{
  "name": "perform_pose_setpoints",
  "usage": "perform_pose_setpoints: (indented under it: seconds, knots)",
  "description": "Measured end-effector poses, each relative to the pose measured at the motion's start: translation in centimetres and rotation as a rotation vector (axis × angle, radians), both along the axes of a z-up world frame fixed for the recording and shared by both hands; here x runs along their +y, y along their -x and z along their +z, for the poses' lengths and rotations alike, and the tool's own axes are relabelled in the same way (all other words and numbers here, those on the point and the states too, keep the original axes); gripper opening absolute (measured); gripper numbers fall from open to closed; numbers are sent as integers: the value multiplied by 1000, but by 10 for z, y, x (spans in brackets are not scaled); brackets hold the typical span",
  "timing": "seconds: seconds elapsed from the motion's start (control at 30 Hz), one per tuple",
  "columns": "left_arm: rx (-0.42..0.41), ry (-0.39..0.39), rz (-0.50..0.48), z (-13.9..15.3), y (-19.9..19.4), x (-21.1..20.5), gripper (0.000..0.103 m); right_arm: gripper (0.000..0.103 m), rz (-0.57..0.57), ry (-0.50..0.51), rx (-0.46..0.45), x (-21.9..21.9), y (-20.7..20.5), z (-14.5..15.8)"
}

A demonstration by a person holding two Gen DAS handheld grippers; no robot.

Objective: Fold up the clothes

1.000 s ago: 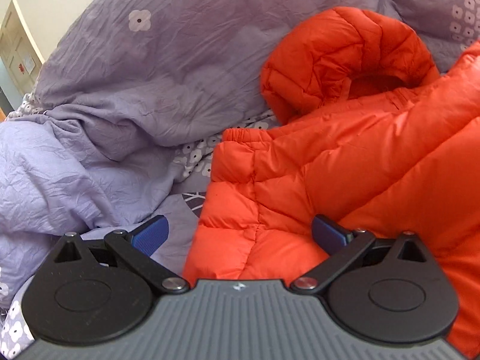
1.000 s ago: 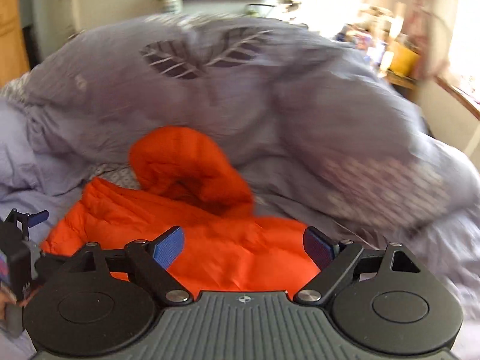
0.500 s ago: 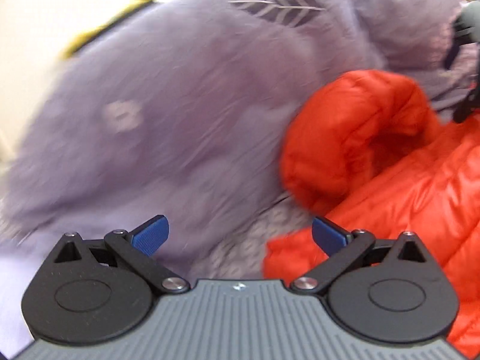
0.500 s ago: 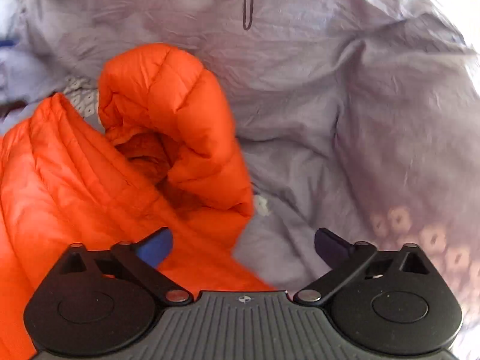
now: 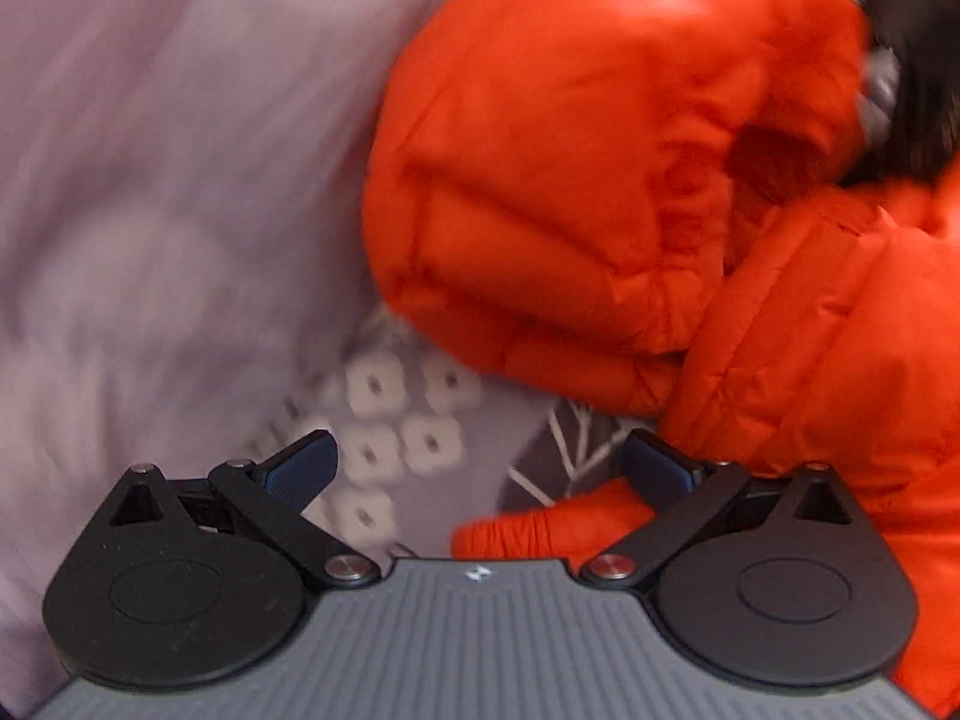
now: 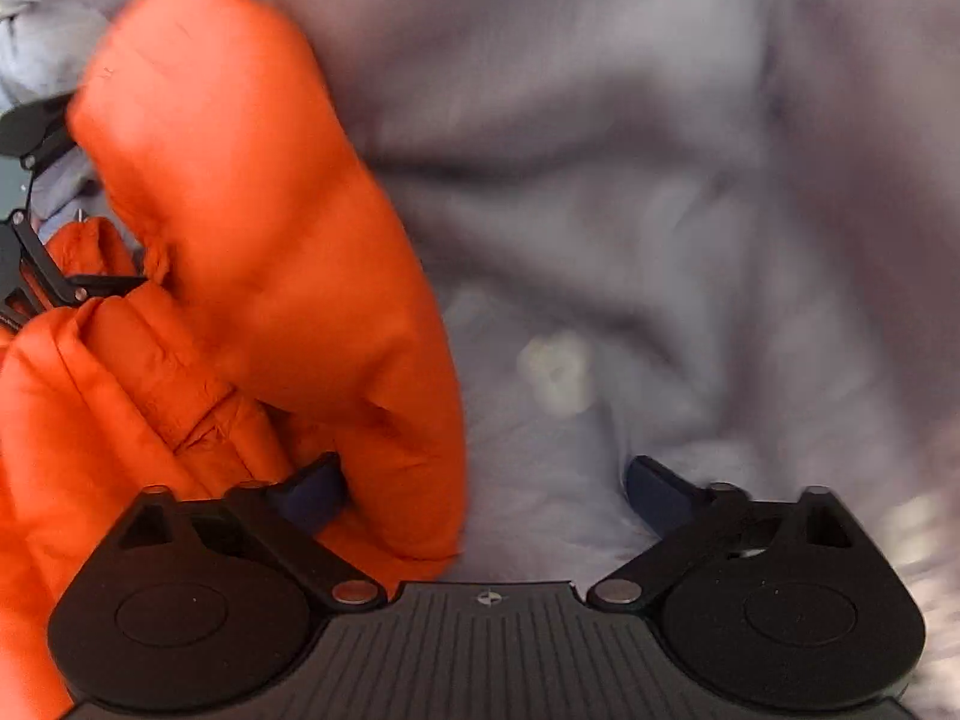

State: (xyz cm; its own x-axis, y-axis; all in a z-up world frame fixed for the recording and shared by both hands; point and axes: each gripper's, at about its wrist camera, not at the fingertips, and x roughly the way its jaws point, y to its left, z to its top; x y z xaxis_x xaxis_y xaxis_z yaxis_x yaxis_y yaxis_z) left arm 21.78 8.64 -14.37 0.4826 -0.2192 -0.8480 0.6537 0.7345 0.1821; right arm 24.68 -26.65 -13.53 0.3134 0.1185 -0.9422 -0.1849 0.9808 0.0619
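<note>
An orange puffer jacket (image 5: 810, 312) lies on a lilac duvet. Its hood (image 5: 588, 138) stands up at the top middle of the left wrist view. My left gripper (image 5: 480, 468) is open and empty, low over the duvet just left of the jacket's shoulder, with its right fingertip at the orange edge. In the right wrist view the hood (image 6: 252, 228) fills the left side. My right gripper (image 6: 480, 489) is open, with its left finger against the hood's right edge and nothing between the jaws. Both views are blurred by motion.
The crumpled lilac duvet (image 6: 690, 180) with white flower prints (image 5: 384, 420) covers everything around the jacket. The other gripper shows as a black shape at the left edge of the right wrist view (image 6: 30, 210) and at the top right of the left wrist view (image 5: 918, 60).
Both grippers have moved in close to the hood from either side and dropped lower. The hood now looms much larger in both views. Both stayed open.
</note>
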Motion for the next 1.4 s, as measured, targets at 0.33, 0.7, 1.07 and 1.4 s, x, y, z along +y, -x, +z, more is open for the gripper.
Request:
perform_pose_setpoints:
  seconds: [0.33,0.7,1.07,1.4]
  knots:
    - [13,97,86,16,17,35,103,13,1,-279,-179,-33,71,79]
    - [-61,81,12,44,40,24,102,82,286,-168,-212,58,37,105]
    - [-94,136,106,72,48,56,102,40,258,-175,23,78,-2,28]
    - [-197,159,30,124,45,48,102,20,489,-284,-12,117,139,145]
